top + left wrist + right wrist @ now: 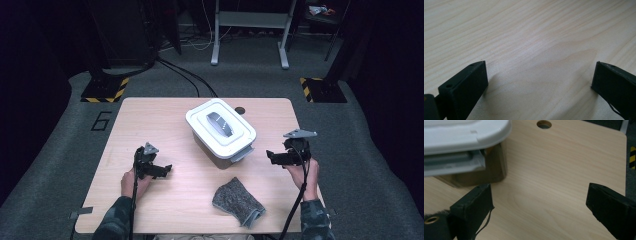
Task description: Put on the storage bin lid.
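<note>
The white lidded box (221, 131) sat a little toward the far edge of the tabletop (150, 120), roughly midway between its left and right edges and turned at an angle, so that one short end with its grey latch (242, 153) faced the near right corner. That seemed to be why the right gripper (272, 156) was held where it was, low over the wood just beside that end, jaws spread wide with nothing between them; in the right gripper view the box's lid (466, 135) and the latch (454, 162) under its rim loomed just past one jaw, close but not touching. The left gripper (164, 170) hovered near the left edge, well apart from the box, its jaws likewise spread and pointed at bare wood (a waiting posture, I judged, rather than a reach). Near the front edge, between the two hands, a grey knitted cloth (238, 201) lay folded and untouched, presumably set within easy reach for whatever was to go into or come out of the box. A small round hole (240, 110) in the tabletop showed just behind the box, by the far edge. With the lid down, opening that latch looked to me like the first job.
</note>
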Demonstrator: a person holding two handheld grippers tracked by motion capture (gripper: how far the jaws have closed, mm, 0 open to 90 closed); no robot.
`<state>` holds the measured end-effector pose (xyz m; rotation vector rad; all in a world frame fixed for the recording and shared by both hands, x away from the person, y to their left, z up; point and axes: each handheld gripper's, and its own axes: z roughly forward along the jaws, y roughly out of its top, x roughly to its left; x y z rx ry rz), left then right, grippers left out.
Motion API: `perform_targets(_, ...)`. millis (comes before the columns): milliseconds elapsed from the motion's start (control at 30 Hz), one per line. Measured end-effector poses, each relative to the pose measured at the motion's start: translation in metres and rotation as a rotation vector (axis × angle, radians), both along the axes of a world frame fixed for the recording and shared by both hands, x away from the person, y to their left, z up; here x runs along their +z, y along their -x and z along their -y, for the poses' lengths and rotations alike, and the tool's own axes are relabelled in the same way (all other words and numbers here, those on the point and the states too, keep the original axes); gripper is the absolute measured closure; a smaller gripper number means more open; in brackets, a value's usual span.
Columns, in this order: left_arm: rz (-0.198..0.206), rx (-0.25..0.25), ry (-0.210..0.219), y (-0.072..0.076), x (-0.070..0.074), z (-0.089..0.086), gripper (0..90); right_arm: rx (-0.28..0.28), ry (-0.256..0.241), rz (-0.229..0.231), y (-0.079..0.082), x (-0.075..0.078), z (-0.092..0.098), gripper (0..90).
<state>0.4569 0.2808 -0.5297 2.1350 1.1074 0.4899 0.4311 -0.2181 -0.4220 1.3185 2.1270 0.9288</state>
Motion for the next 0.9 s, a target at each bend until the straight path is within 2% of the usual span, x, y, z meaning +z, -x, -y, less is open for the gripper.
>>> perform_targets(33,0.000,0.000,-0.002,0.000,0.000,0.000,0.0,-0.009,-0.016,-0.009,0.001,-0.006,0.002,6.1)
perform_targets(167,-0.003,-0.001,-0.001,0.000,0.000,0.000,0.0,-0.027,-0.025,-0.041,0.007,-0.029,0.010,6.1)
perform_targets(433,-0.003,-0.002,-0.002,0.000,0.000,0.000,0.0,-0.061,-0.032,-0.086,0.019,-0.063,0.018,6.1)
perform_targets(700,-0.001,-0.001,-0.001,0.000,0.000,0.000,0.0,-0.076,-0.042,-0.098,0.032,-0.084,0.023,6.0)
perform_targets(900,-0.002,-0.002,-0.002,0.000,0.000,0.000,0.0,-0.092,-0.017,-0.089,0.044,-0.098,0.027,5.5)
